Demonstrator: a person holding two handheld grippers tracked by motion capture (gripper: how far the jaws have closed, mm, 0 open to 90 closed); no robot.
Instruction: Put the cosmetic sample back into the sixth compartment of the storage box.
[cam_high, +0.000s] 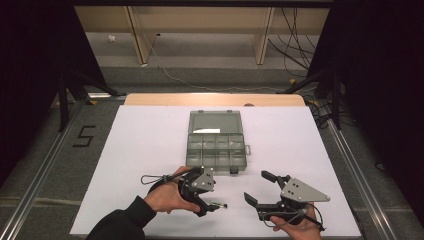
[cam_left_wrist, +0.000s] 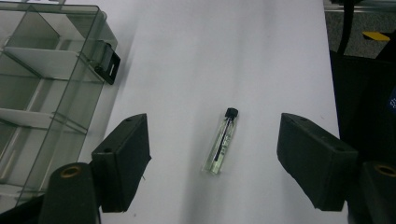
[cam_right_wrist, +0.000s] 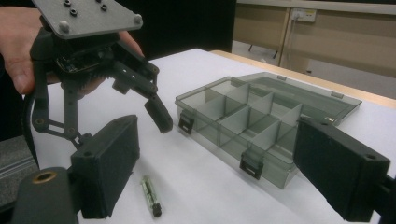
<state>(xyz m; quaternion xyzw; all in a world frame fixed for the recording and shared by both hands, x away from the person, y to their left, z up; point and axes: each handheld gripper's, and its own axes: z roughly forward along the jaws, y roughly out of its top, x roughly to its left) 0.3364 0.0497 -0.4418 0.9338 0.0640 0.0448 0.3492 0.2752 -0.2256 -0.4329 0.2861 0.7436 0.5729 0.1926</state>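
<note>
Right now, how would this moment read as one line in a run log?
left gripper: open, above vial | vial: flat on table, untouched | box: lid open, compartments look empty | right gripper: open, holding nothing

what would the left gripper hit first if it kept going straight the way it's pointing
Probably the small glass vial lying on the white table cover. It sits between the left gripper's open jaws, straight ahead of it. The open compartment box lies off to one side, out of that line.

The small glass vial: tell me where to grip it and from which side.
Grip the vial mid-barrel, coming straight down from above. It lies flat on the white sheet, alone, black cap toward the far end. The open left claw already straddles it, so closing across the clear barrel should likely hold.
</note>
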